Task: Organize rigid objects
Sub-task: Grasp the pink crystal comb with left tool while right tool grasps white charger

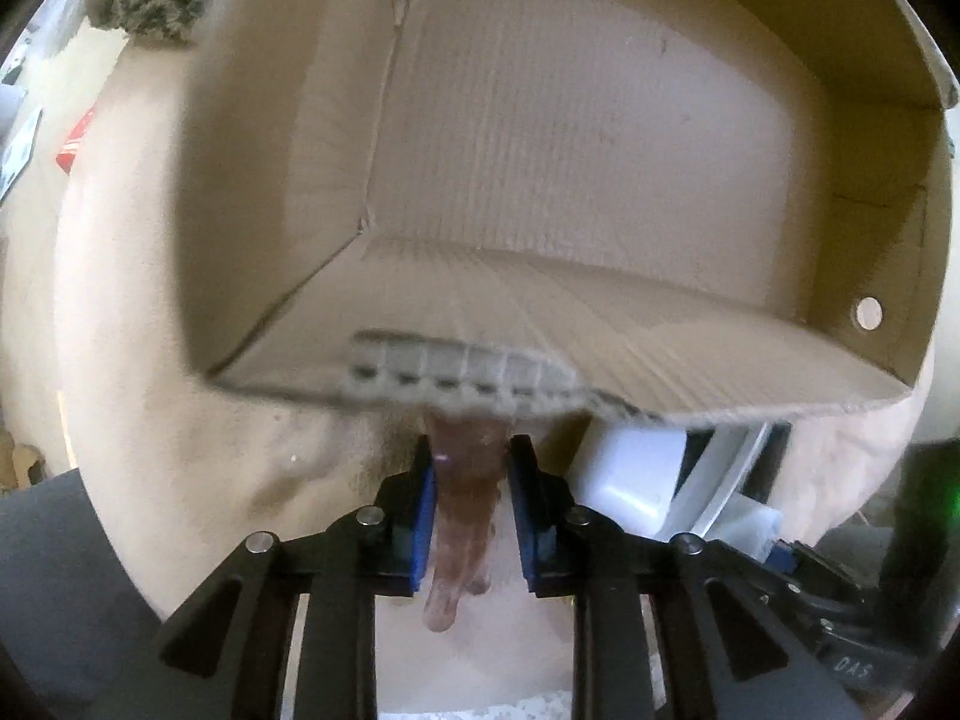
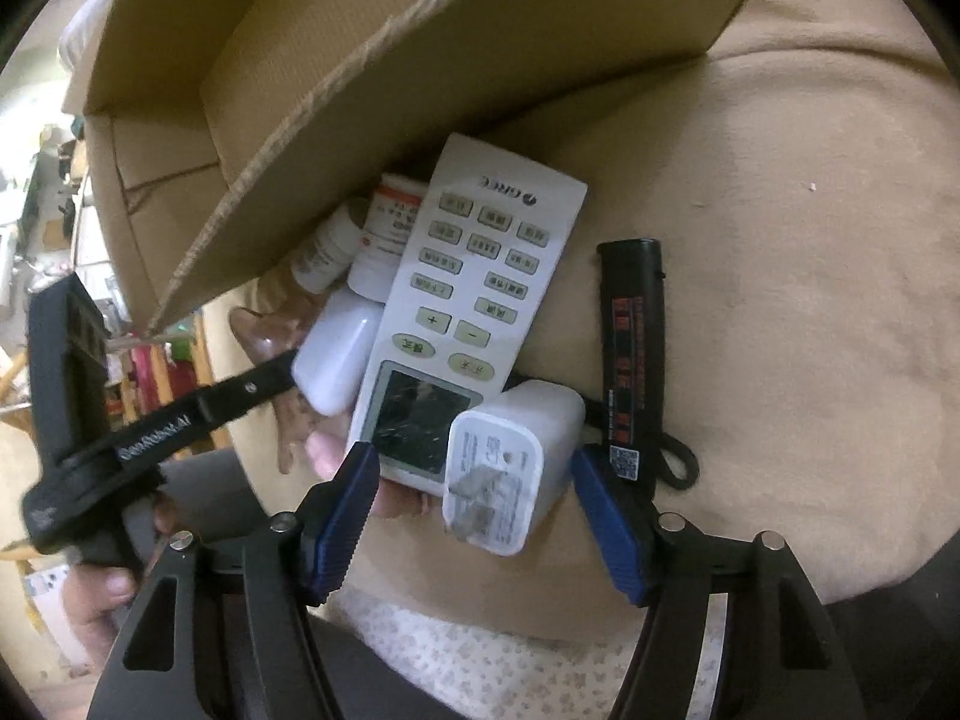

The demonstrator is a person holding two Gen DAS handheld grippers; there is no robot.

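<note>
Cardboard formed the box, which lay empty just ahead of the left gripper, whose narrowed jaws pinched the near flap together with a fingertip of the person. Only the right wrist view showed the pile beneath that flap: a white remote, 2 small bottles, a white case and a black lighter. The right gripper stood parted around a white charger plug, its pads beside it without pressing.
</note>
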